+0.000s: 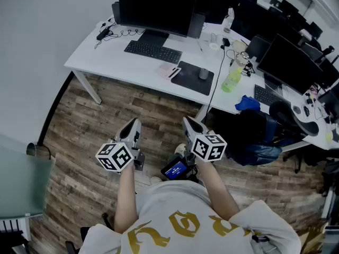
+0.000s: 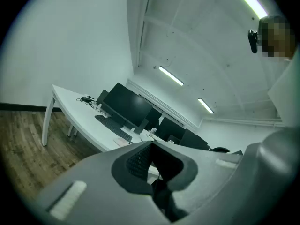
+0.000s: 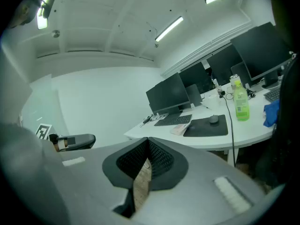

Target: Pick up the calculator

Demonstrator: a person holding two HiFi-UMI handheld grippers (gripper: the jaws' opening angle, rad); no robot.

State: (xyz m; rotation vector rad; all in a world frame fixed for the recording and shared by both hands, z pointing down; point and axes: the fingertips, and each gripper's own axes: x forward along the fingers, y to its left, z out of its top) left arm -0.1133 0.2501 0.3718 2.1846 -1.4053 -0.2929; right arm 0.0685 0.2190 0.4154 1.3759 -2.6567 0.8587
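Standing well back from a white tabletop (image 1: pixel 106 57), a person holds both tools close to the body over a wood floor. The left gripper (image 1: pixel 132 125) and right gripper (image 1: pixel 189 121) each have their jaws pressed together with nothing between them.

The calculator (image 1: pixel 168 71), judged to be the small pink, flat object, lies at the tabletop's near edge. It sits just beside a dark mouse pad (image 1: pixel 192 77) and in front of a keyboard (image 1: pixel 152 51). It is too small here to make out any keys.

Several things could go wrong from here:
- A gripper arriving with its jaws together would shove the calculator rather than grasp it.
- Being flat, it gives the jaws little to catch.
- Being so near the edge, a nudge could tip it onto the floor.
- A sloppy approach from the right might snag the hanging cable (image 1: pixel 214 83) or knock over the green bottle (image 1: pixel 231 80).
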